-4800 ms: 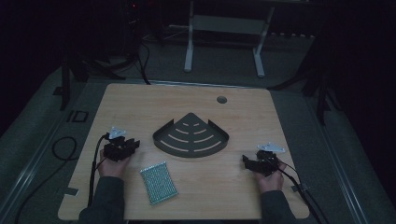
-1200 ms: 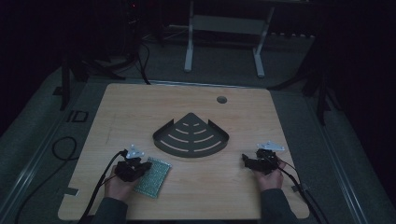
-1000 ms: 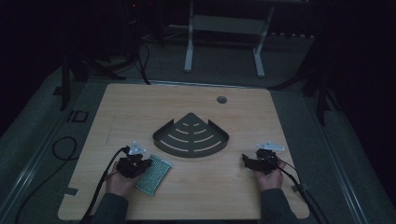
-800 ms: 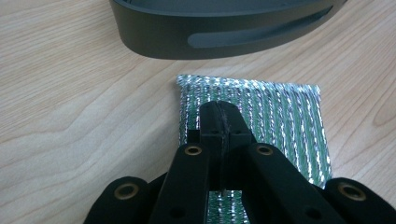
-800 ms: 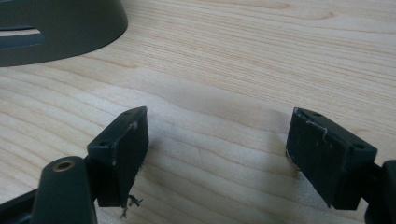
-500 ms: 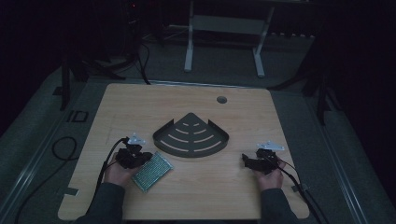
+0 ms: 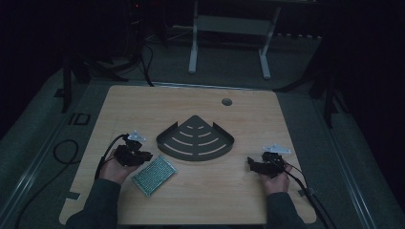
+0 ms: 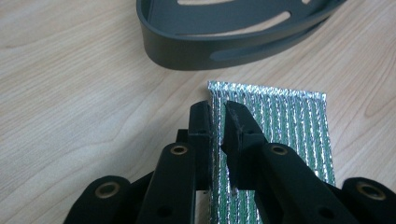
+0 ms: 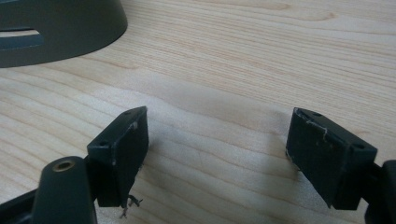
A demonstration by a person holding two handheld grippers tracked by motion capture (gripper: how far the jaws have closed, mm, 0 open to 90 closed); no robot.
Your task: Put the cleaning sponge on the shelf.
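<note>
My left tool (image 8: 218,122) has just been opening, its jaws slightly apart above the silver-green foil pad (image 8: 280,126) lying on the tabletop (image 7: 239,191) beside the dark corner tray (image 7: 196,140). My right tool (image 9: 217,154) is resting wide open, gripping nothing.

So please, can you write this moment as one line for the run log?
left tongs: just been opening, silver-green foil pad edge between jaws, flat on table | right tongs: open, nothing held | corner rack: centre of table

text: none legible | labels/brands/numbers: none | dark mark on floor (image 7: 79,119) left of table (image 7: 143,102): letter-like, too dim to read
</note>
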